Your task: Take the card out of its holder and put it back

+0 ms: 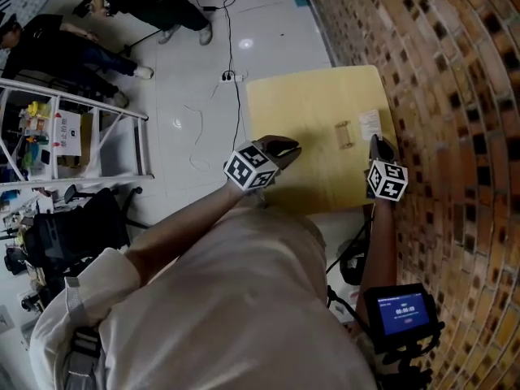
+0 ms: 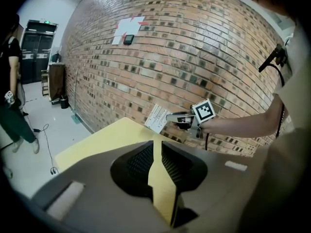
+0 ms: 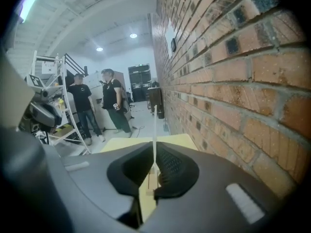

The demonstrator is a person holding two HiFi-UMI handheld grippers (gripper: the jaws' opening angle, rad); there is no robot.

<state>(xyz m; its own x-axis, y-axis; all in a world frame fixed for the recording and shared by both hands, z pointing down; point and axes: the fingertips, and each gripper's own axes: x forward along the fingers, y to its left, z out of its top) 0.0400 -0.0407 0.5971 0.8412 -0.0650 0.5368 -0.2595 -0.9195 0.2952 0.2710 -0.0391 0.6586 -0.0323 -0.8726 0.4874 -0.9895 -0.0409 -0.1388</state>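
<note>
A card (image 2: 157, 118) held above the yellow table (image 1: 301, 104), clear of its wooden holder (image 1: 344, 134).
The right gripper (image 1: 380, 146) jaws clamp its edge; the left gripper (image 1: 280, 147) jaws sit slightly apart, empty. It looks thin, light, bendable: best pinched by an edge.

Lab or workshop space, not a home. I'm at a bare yellow table (image 1: 301, 112) whose right edge is against a rough brick wall (image 1: 455, 96). Glossy white tile floor (image 1: 276, 31), with a loose cable (image 1: 228, 43) running to a power strip (image 1: 229, 76) beyond the table's far edge. Metal rack (image 1: 81, 100) with boxes and parts, well off the table's left edge. People (image 3: 112, 103) standing around. Dark double doors (image 2: 35, 52) with a green sign above. High ceiling with round spotlights (image 3: 133, 35).
</note>
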